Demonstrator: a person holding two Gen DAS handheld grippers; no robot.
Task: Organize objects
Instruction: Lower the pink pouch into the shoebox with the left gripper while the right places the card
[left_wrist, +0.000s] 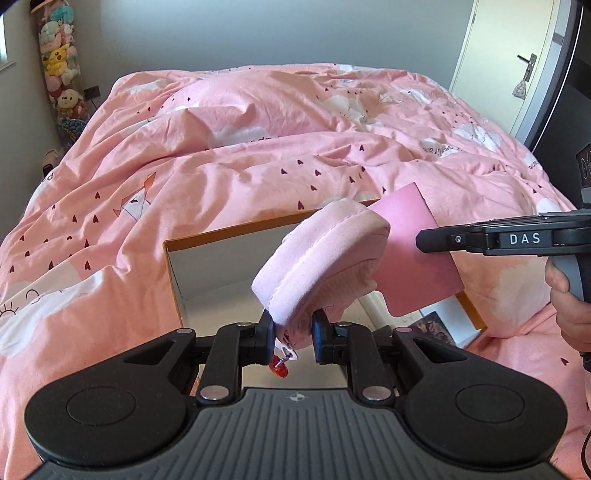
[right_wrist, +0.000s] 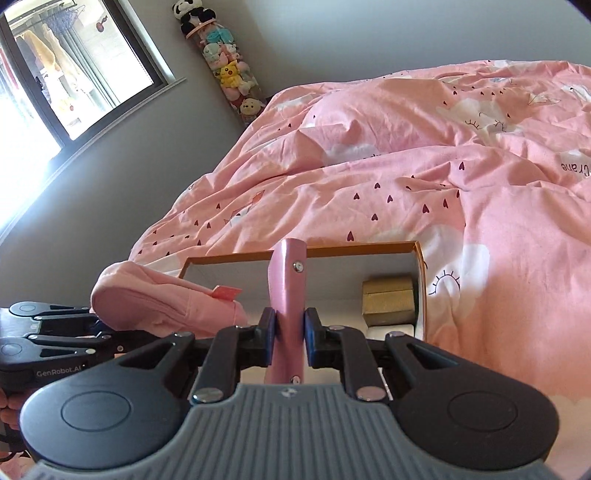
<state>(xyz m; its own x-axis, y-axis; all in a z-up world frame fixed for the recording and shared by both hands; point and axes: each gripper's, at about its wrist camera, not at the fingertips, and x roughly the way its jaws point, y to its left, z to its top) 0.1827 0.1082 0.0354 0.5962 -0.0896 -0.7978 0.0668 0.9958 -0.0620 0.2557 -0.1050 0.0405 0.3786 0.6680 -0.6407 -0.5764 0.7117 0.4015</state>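
My left gripper (left_wrist: 293, 338) is shut on a soft pink fabric pouch (left_wrist: 317, 258) and holds it over an open orange-rimmed cardboard box (left_wrist: 221, 232) lying on the bed. A small red charm (left_wrist: 279, 368) hangs under the pouch. My right gripper (right_wrist: 290, 338) is shut on a flat pink card-like case (right_wrist: 288, 295), held edge-on above the same box (right_wrist: 332, 250). The case also shows in the left wrist view (left_wrist: 417, 254), with the right gripper's finger (left_wrist: 443, 240) across it. The pouch shows in the right wrist view (right_wrist: 155, 302), left of the case.
A pink duvet (left_wrist: 258, 129) with hearts and clouds covers the bed. Inside the box sit a gold-brown small box (right_wrist: 388, 301) and a dark printed item (left_wrist: 437, 326). A tall tube of plush toys (right_wrist: 229, 70) stands in the corner; a door (left_wrist: 513, 62) is at far right.
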